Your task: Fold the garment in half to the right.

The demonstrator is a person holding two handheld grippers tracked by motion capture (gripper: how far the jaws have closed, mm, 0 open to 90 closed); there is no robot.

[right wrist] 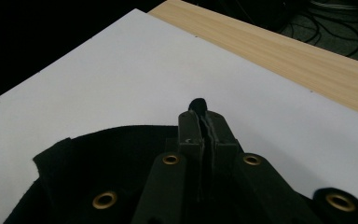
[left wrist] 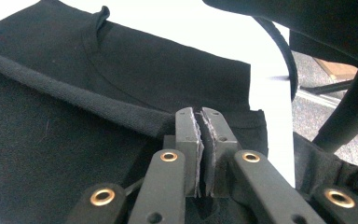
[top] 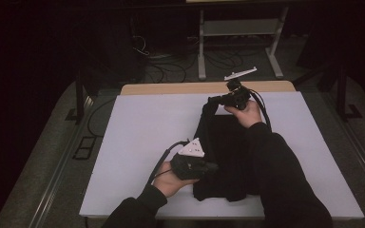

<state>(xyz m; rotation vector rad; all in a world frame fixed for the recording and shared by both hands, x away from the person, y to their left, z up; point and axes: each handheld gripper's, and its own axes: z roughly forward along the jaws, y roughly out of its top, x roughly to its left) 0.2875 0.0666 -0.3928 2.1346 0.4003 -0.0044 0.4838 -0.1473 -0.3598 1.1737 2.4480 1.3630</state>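
A black garment (top: 225, 156) lies on the white table top (top: 142, 128), partly folded over itself. My left gripper (top: 211, 166) is at its near left edge, and its jaws are shut on a ribbed fold of the black cloth (left wrist: 121, 114), as the left gripper view (left wrist: 200, 116) shows. My right gripper (top: 212, 100) is at the far end of the garment, shut on a small tuft of the cloth (right wrist: 197, 104) that sticks out past the jaw tips (right wrist: 200, 116). The cloth (right wrist: 98, 163) hangs below it over the white surface.
A wooden strip (top: 204, 87) runs along the table's far edge, also in the right gripper view (right wrist: 279, 51). Beyond it stand a metal frame (top: 240, 33) and floor cables (top: 166, 66). Dark stands (top: 78, 95) flank the table. Bare white surface lies to the left.
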